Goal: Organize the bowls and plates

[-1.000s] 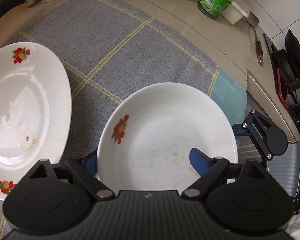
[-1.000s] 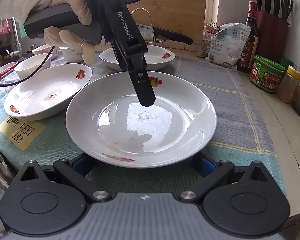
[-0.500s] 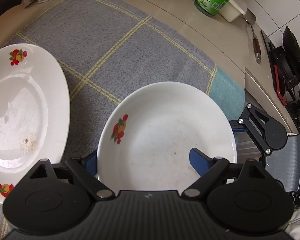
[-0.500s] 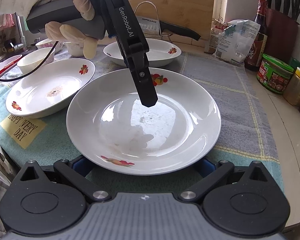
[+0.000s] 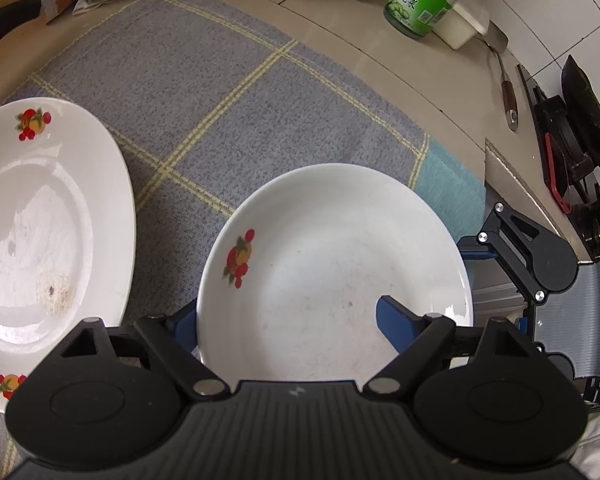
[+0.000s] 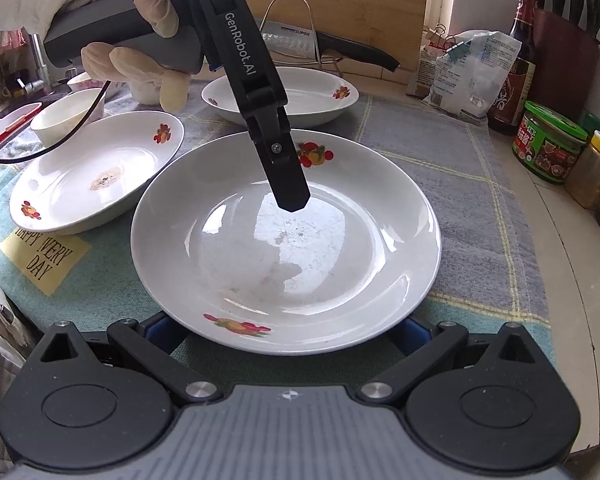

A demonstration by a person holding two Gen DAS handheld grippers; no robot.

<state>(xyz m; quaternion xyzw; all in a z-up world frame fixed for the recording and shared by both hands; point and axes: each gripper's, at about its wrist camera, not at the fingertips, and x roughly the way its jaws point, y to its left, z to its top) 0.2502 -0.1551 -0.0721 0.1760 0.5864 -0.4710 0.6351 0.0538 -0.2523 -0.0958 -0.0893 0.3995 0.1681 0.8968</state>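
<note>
1. The left gripper (image 5: 286,316) straddles the rim of a white plate (image 5: 332,268) with a fruit print. One blue finger (image 5: 396,322) lies over the inside of the plate and the other sits outside, under the rim. Its jaws have just been closing on that rim. Whether the pads already press it firmly cannot be told.

2. Seen from the right wrist camera, the same gripper comes down steeply from a gloved hand (image 6: 140,36), and its dark finger ends over the plate's well. A steep angle probably suits pinching a thin rim that lies flat on the cloth.

3. The right gripper (image 6: 288,332) waits at the near edge of this plate. Its blue fingers stand wide apart and reach under the rim on each side. It grips nothing, and may be there to steady the plate.

4. The plate rests on a grey checked cloth (image 5: 220,92) on the counter. A second plate (image 6: 96,176) sits just beside it, and a third plate (image 6: 300,96) is farther back. Small bowls (image 6: 66,114) stand near the sink side.

5. All the dishes lie singly, so the sorting looks barely begun. The likely aim is to lift this plate and stack it on a matching one.

6. Jars (image 6: 548,142) and bottles stand well apart along the wall.
</note>
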